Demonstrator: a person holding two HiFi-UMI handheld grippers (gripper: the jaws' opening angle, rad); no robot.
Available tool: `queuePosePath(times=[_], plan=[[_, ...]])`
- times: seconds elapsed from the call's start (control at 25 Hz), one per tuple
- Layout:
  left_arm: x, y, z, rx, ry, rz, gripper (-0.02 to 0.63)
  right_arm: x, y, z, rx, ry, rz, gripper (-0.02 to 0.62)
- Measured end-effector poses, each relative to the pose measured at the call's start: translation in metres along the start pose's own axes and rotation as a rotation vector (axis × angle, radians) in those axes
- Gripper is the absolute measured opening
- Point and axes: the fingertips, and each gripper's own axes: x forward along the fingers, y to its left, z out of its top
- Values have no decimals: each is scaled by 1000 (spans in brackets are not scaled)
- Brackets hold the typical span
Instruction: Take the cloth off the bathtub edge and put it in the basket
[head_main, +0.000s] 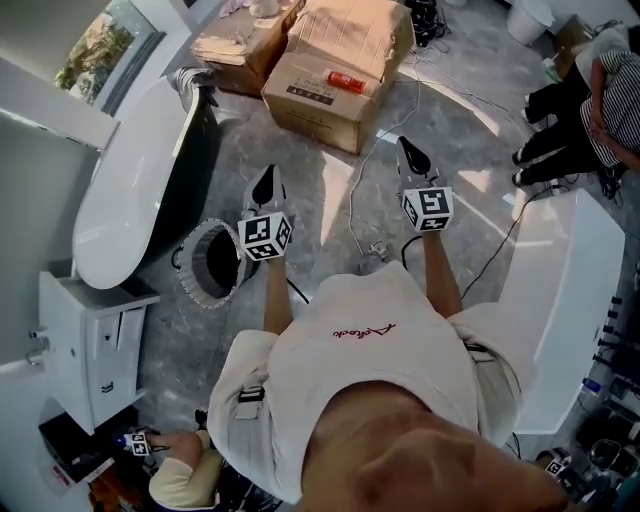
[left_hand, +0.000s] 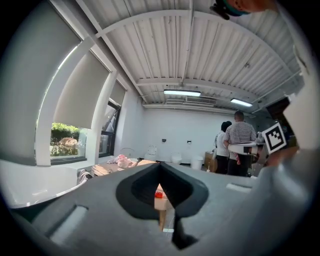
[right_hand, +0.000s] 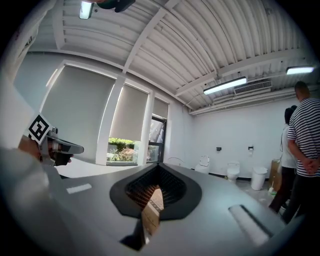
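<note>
The left gripper (head_main: 267, 175) and right gripper (head_main: 405, 148) point level over the floor, both clenched with jaws pressed together and nothing between them. The cloth (head_main: 190, 80) lies over the far end of the tub (head_main: 130, 170) rim, at 11 o'clock from the left gripper and well apart. The basket (head_main: 188, 275) stands beside the tub, at 7 o'clock from that gripper

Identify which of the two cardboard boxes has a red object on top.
The larger cardboard box, at the right in the head view; a red object lies on it. The smaller box has none.
</note>
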Motion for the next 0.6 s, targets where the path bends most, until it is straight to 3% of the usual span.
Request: queuePosePath(times=[0.32, 0.6], plan=[[83, -81, 9, 25, 5, -152, 0, -33, -103, -8, 15, 9, -159, 5], [141, -133, 11, 34, 7, -243, 0, -47, -168, -13, 12, 11, -253, 5]])
